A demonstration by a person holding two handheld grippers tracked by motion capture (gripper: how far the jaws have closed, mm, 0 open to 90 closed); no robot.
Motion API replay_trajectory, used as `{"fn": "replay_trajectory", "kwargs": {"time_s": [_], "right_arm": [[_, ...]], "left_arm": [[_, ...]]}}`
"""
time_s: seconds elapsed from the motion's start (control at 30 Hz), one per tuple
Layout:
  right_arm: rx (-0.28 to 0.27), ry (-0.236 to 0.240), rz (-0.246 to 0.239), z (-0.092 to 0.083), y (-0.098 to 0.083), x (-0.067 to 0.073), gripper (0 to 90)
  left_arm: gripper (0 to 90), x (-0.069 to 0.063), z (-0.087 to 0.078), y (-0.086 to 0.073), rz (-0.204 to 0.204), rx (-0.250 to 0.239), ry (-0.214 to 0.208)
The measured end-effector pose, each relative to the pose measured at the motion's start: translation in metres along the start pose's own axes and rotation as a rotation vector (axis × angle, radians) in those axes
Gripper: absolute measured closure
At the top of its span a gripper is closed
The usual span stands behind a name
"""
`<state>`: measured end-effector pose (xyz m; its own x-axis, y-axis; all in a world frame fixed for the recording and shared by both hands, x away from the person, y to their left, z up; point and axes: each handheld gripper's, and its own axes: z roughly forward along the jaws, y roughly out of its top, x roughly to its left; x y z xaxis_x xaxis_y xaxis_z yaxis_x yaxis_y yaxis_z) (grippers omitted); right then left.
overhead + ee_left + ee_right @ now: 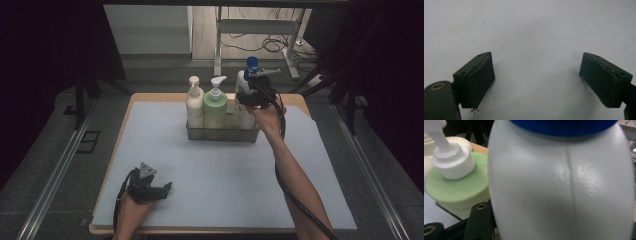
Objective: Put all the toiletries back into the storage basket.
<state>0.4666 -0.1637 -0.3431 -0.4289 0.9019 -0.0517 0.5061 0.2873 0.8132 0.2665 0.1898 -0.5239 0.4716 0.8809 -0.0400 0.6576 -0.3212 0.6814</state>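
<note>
Three plastic bottles: cream pump bottle (194, 102), green pump bottle (215, 107), blue-capped white bottle (564, 182) (grasped by right tool (255, 95)); one clear rectangular tray (222, 134). Left tool (536, 80) released. Pale blue counter (225, 170), dark room.

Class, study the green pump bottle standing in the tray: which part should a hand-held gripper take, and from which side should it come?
Grip the green pump bottle on its straight upper body, just under the white pump. Come from the near, open side of the tray, since the cream bottle and the blue-capped bottle flank it closely and the pump head would likely give.

A wooden-edged worktop (119, 150) carries a pale blue-grey mat (220, 170); on the mat's far side sits a clear rectangular plastic tray (222, 134).
</note>
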Motion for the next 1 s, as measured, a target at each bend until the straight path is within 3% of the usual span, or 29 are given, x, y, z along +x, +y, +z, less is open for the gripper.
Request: {"fn": "replay_trajectory", "kwargs": {"time_s": [1.0], "right_arm": [[0.072, 0.016, 0.005, 0.025, -0.036, 0.004, 40.3]], "left_arm": [[12.3, 0.000, 0.000, 0.000, 0.003, 0.001, 0.001]]}}
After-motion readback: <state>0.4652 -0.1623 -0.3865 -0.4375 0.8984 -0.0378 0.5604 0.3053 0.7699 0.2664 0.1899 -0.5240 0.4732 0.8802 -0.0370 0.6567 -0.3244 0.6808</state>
